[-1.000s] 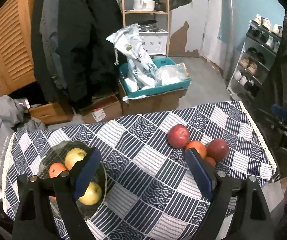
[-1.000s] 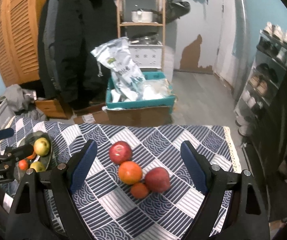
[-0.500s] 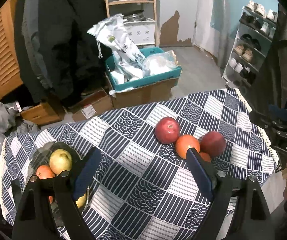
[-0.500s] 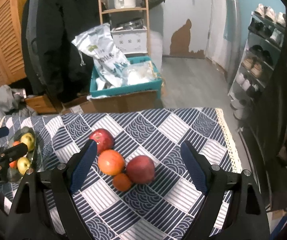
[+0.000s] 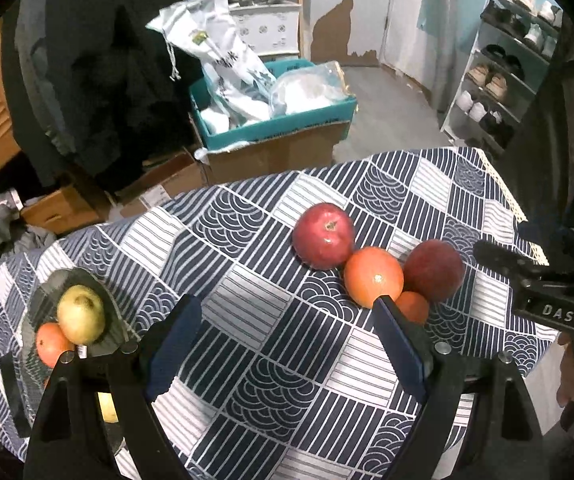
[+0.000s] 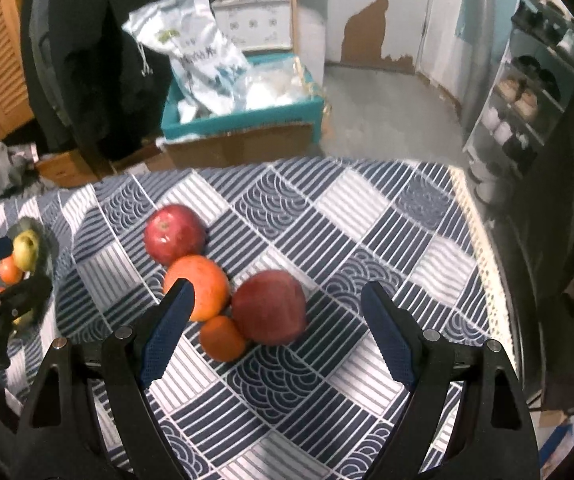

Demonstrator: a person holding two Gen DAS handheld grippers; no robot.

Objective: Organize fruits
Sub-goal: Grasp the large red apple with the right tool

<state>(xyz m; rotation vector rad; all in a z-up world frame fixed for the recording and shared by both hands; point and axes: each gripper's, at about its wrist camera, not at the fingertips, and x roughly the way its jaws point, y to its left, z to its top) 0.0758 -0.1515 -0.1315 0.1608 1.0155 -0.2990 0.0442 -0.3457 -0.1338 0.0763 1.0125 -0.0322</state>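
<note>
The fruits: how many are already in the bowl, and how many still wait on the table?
Done: the bowl holds a yellow-green apple and an orange, plus more fruit partly hidden behind the left tongs. In hand: nothing; both tongs are open, and the right tongs frame the cluster. Left: two red apples, a big orange and a small orange on the cloth.

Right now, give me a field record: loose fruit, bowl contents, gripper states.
surface: navy and white patterned tablecloth
loose fruit: shiny red apple, large orange, small orange, dull red apple, clustered together
bowl: dark glass bowl at the cloth's left end, holding a yellow-green apple and an orange fruit
left gripper: open, empty
right gripper: open, empty, above the cluster
</note>
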